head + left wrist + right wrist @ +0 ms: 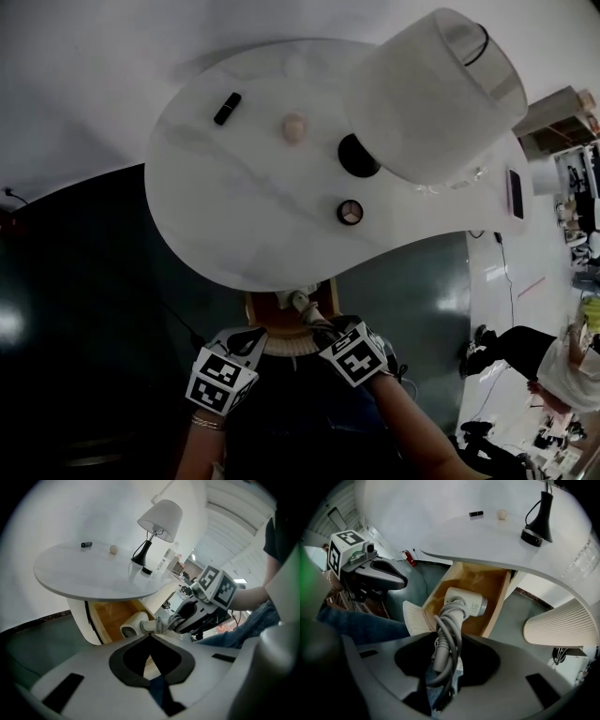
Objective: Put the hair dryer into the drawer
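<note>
Right gripper view: right gripper (444,654) fingers pinch the dryer (465,603) by the handle, its head over the open drawer (488,581). Lower it clear of the walls before releasing; left gripper (151,654) fingers are together, empty.

floor (75,309): dark green (glossy) | wall (94,56): white | table (234,216): white, round | lamp (431,94): 1, white shade

White round table (234,216): small black stick (227,108), beige ball (294,127), lamp (431,94), round tin (351,212), all apart.
</note>
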A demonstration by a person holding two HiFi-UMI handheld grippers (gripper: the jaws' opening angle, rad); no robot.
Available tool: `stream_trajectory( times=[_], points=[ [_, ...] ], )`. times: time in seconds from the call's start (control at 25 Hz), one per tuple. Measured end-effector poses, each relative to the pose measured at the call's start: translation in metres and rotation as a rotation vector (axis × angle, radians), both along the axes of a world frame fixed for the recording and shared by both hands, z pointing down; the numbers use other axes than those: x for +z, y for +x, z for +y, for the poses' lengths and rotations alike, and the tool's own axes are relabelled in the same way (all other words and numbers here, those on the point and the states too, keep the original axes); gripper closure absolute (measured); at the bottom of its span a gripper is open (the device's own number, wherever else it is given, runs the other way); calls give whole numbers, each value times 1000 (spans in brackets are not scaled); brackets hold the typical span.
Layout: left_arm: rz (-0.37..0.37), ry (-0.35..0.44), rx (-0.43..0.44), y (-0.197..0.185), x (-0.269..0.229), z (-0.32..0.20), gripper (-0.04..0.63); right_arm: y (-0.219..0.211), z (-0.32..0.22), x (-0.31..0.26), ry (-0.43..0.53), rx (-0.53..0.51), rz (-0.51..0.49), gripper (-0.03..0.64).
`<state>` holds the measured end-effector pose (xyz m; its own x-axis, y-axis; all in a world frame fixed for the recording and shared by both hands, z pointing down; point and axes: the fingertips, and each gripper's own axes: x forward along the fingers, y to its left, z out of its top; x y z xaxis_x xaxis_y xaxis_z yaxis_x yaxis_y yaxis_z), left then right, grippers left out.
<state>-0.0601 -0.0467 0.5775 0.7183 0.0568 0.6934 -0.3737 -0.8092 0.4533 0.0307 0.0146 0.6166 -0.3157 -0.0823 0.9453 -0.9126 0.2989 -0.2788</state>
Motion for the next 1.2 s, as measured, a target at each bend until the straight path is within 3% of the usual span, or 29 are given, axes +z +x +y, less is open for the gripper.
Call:
stream_trajectory(
  times=[1.2],
  points=[
    [-15,-57,-8,-6,39,-9,580,-27,-44,49,40,-33,60,456]
  ],
)
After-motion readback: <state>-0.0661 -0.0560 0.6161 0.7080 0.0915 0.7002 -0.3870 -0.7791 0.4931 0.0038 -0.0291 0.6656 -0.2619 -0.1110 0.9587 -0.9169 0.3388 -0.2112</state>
